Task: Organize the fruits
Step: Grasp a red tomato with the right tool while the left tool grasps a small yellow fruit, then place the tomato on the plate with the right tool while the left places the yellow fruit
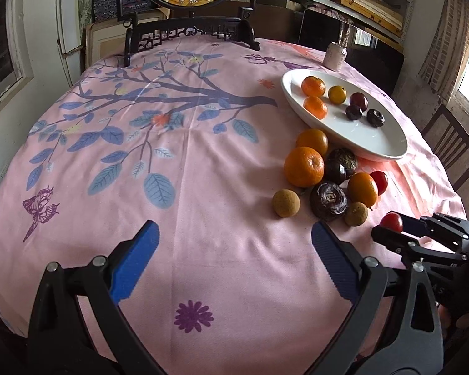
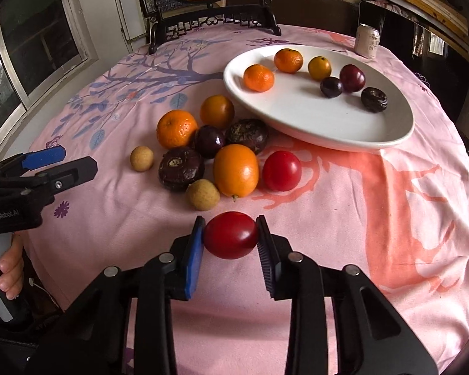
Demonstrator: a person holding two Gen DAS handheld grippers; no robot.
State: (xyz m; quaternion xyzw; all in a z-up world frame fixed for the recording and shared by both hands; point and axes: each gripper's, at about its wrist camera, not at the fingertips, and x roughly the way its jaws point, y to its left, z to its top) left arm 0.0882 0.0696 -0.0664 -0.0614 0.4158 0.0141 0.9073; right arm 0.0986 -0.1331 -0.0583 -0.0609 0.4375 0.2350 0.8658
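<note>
Clamping looks done on the right side: a red tomato [image 2: 230, 235] is pinched between the pads of the right tool [image 2: 229, 237], low over the pink surface [image 2: 344, 218], with the white plate [image 2: 297, 125] well beyond it, past the loose pile. Six fruits are already lying in the plate, so the tomato is probably meant to be carried there. The left tool [image 1: 234, 243] is spread wide with nothing held, parked over bare cloth just beside a tan longan [image 1: 286, 203]. What could go wrong, judging from this: the tomato is smooth and round and only gripped at its sides, so it could be squirted out if squeezed harder, or bruised. The pile sits right between tool and plate, so a low pass could get the kumquat [image 2: 236, 170] or the other tomato [image 2: 282, 171] knocked and rolled off toward the edge.
</note>
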